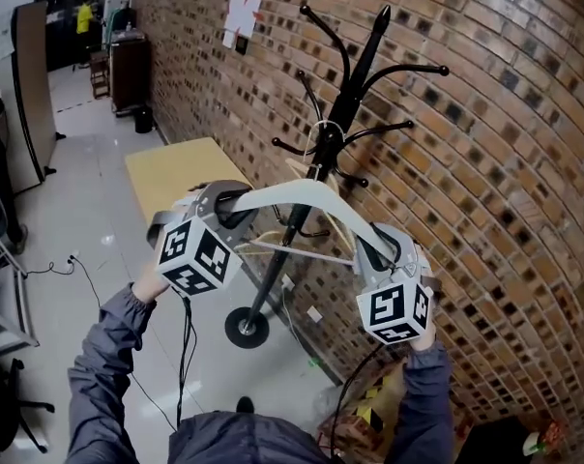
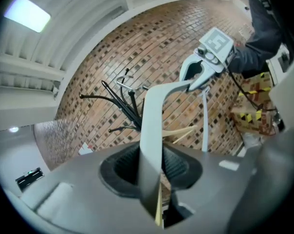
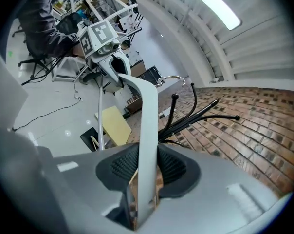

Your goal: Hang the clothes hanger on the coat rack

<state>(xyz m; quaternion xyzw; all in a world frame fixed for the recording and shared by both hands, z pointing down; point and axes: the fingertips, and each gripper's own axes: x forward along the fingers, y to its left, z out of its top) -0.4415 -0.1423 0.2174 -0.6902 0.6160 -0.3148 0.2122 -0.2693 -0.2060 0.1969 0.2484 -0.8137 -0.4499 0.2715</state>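
A pale grey clothes hanger (image 1: 292, 193) is held level between my two grippers in front of the black coat rack (image 1: 355, 75). My left gripper (image 1: 224, 204) is shut on the hanger's left arm and my right gripper (image 1: 377, 249) on its right arm. The hanger's wire hook (image 1: 321, 129) rises beside the rack's pole, among the lower pegs. In the left gripper view the hanger (image 2: 151, 130) runs from the pads (image 2: 174, 167) to the right gripper (image 2: 195, 74), with the rack (image 2: 122, 104) behind. The right gripper view shows the hanger (image 3: 148, 130) pinched, the left gripper (image 3: 115, 72) and the rack (image 3: 186, 116).
A brick wall (image 1: 485, 162) stands just behind the rack. A wooden hanger (image 1: 316, 225) hangs low on the pole, and the rack's round base (image 1: 246, 327) rests on the floor. A yellow table (image 1: 181, 172) stands to the left, and a yellow-and-black box (image 1: 369, 414) lies below.
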